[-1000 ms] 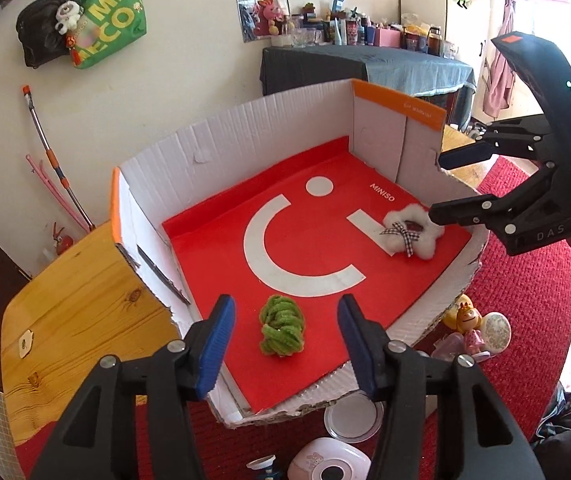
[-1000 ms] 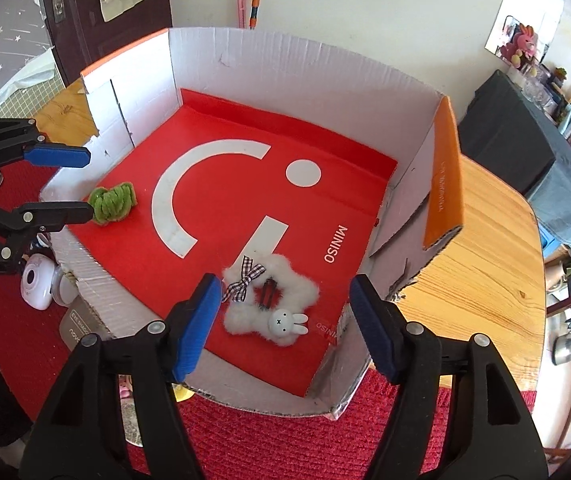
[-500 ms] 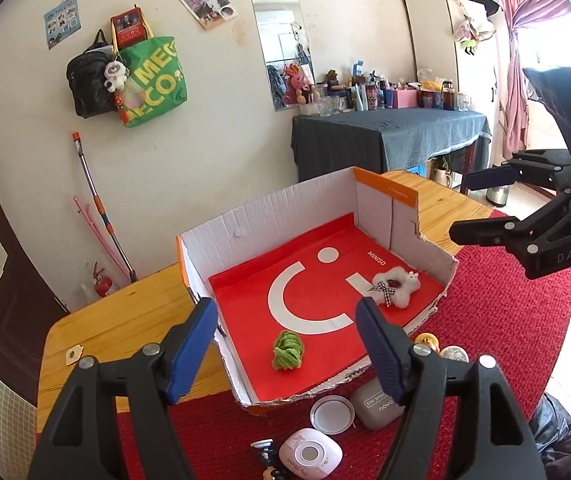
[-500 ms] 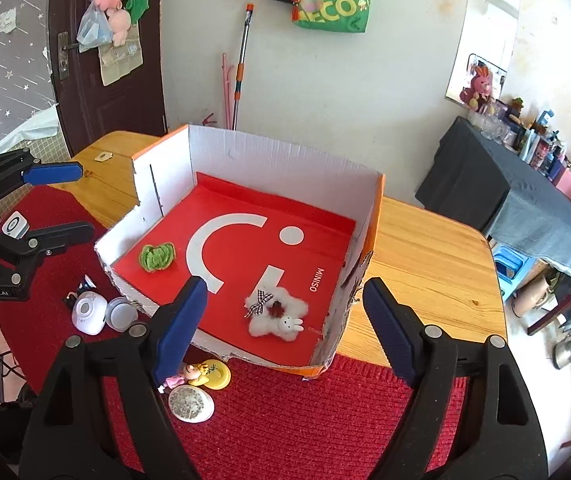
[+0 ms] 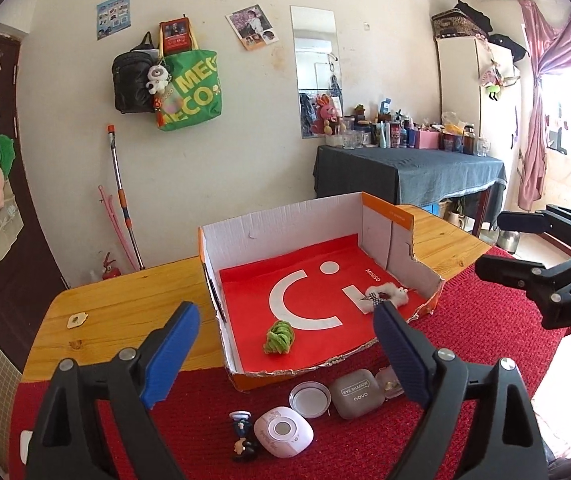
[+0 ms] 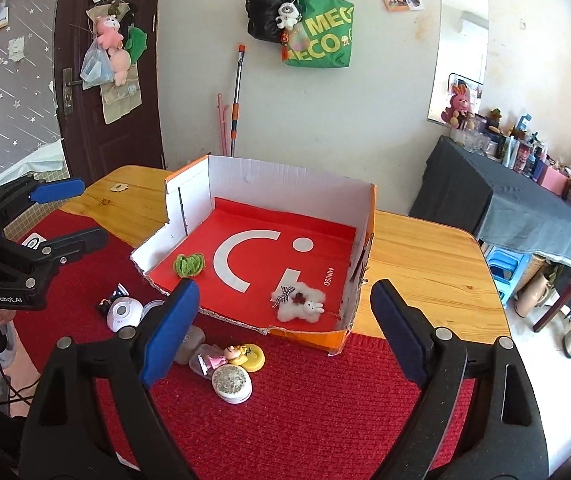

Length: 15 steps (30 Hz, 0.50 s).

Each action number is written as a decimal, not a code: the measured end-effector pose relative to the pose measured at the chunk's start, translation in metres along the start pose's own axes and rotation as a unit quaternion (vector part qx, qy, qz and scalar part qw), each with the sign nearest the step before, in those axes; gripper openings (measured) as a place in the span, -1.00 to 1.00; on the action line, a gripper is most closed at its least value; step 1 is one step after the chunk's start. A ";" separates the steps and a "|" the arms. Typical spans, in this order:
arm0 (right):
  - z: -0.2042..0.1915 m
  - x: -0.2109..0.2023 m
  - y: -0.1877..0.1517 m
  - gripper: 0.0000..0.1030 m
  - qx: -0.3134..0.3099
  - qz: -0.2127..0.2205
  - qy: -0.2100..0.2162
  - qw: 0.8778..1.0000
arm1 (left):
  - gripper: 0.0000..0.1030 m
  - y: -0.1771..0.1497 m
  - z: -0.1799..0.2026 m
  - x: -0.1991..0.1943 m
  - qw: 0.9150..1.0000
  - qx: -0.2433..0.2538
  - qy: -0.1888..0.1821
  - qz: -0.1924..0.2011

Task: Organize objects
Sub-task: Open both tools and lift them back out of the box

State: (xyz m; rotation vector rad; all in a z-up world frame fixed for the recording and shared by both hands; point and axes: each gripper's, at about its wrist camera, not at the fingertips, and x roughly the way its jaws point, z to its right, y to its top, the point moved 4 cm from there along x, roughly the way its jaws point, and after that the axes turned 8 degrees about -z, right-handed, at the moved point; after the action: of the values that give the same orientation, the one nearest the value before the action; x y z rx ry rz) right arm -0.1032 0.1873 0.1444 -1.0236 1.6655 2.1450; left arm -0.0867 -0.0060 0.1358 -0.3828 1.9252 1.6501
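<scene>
- Jaws of the left gripper (image 5: 285,344) and right gripper (image 6: 283,320) are seen wide apart, having just been opening, with nothing held between them.
- Only in the right wrist view are a doll (image 6: 221,356) and a round tin (image 6: 231,383) seen on the red mat (image 6: 325,408); an eye shadow case (image 5: 357,393) is read only from the left.
- Inside the box (image 5: 285,220), a green scrunchie (image 5: 279,337) and a white fluffy clip (image 6: 299,303) are seen, well apart.
- Compared with a second ago, both grippers are seen farther back from the box.
</scene>
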 end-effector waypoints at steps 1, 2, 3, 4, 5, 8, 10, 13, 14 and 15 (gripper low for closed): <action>-0.002 -0.002 -0.003 0.74 0.003 0.008 -0.008 1.000 | 0.75 -0.005 0.000 -0.002 1.000 -0.005 0.001 0.002; -0.003 -0.004 -0.008 0.77 0.007 0.016 -0.013 1.000 | 0.75 -0.009 0.001 -0.003 1.000 -0.010 0.002 0.003; -0.006 -0.003 -0.011 0.82 0.012 0.022 -0.016 1.000 | 0.75 -0.013 0.001 -0.004 1.000 -0.016 0.004 0.006; -0.006 -0.005 -0.015 0.82 0.018 0.029 -0.020 0.999 | 0.77 -0.017 0.001 -0.006 1.000 -0.023 0.006 0.008; -0.007 -0.007 -0.019 0.82 0.022 0.036 -0.026 0.999 | 0.78 -0.022 0.001 -0.007 1.000 -0.029 0.006 0.010; -0.012 -0.010 -0.031 0.84 0.027 0.054 -0.051 0.997 | 0.84 -0.035 0.001 -0.010 0.999 -0.048 0.011 0.016; -0.016 -0.009 -0.039 0.90 0.032 0.061 -0.059 0.996 | 0.85 -0.043 0.001 -0.010 0.998 -0.056 0.019 0.019; -0.020 -0.003 -0.052 0.95 0.044 0.061 -0.053 0.996 | 0.92 -0.058 0.001 -0.008 0.997 -0.071 0.027 0.023; -0.022 -0.001 -0.056 0.95 0.047 0.061 -0.054 0.996 | 0.94 -0.063 0.001 -0.008 0.996 -0.077 0.028 0.023; -0.024 0.003 -0.060 0.95 0.049 0.061 -0.058 0.995 | 0.96 -0.068 0.001 -0.006 0.996 -0.083 0.028 0.022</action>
State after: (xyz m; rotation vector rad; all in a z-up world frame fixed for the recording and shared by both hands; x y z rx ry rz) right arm -0.0616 0.1839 0.0943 -0.7735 1.7992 2.1277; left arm -0.0441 -0.0197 0.0849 -0.4581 1.8547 1.8528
